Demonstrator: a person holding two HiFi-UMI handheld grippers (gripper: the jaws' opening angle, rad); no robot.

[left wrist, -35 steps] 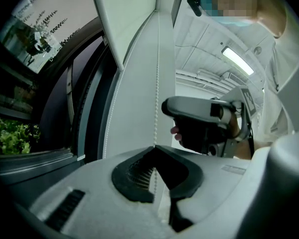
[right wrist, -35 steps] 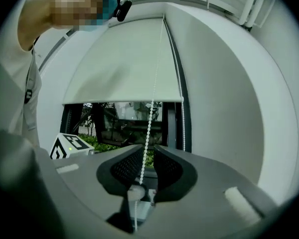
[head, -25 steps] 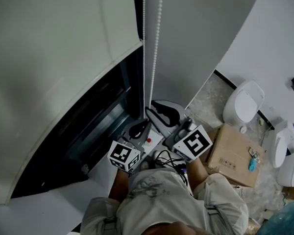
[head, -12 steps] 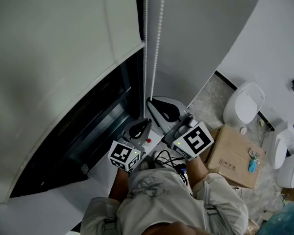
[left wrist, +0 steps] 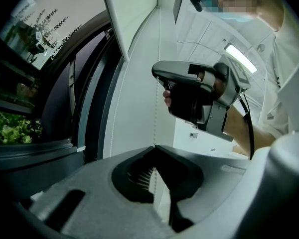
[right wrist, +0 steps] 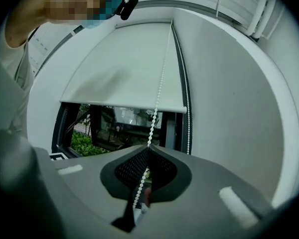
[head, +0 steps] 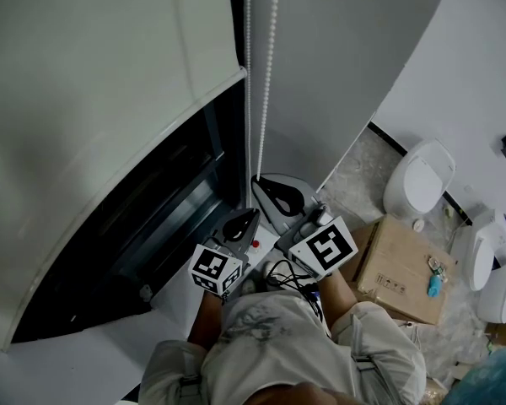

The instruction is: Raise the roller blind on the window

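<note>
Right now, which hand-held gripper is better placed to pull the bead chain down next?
Right, probably. The right hand-held gripper is shut on the bead chain higher up than the left hand-held gripper, so it has more room to pull down.

The roller blind (head: 110, 99) was pale matt cloth — smooth, without sheen. The bead chain (head: 266, 74) was white plastic. The left tongs (left wrist: 154, 147) and right tongs (right wrist: 148, 147) had matt grey plastic shells with ribbed black pads. The box (head: 401, 268) was brown cardboard — the toilet bowl (head: 417, 180) glossy white ceramic.
</note>
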